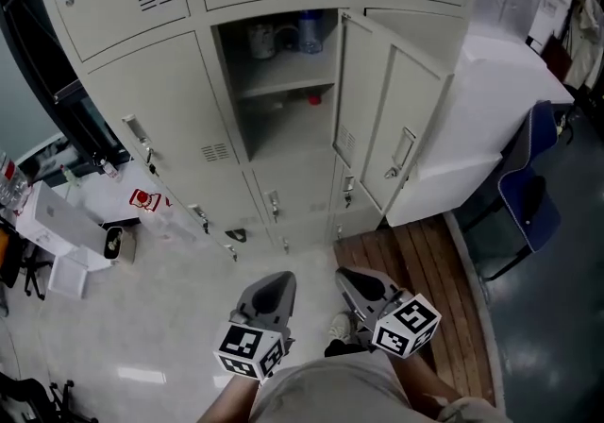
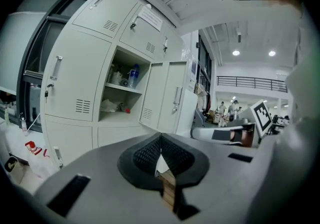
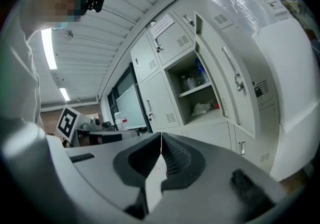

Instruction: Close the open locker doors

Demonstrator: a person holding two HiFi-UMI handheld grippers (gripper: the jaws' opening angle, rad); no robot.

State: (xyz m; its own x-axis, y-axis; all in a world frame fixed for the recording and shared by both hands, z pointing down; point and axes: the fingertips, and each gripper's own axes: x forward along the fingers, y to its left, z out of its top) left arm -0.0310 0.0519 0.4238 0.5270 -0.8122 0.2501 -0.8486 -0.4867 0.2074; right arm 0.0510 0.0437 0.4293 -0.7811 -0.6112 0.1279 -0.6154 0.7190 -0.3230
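The left gripper and right gripper are held low, side by side, above the floor, well apart from the lockers. Both sets of jaws are pressed together and hold nothing. One middle locker door stands open, swung out to the right. Bottles stand on the shelf inside.

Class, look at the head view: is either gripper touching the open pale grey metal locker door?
No; left gripper and right gripper sit apart from the open locker door.
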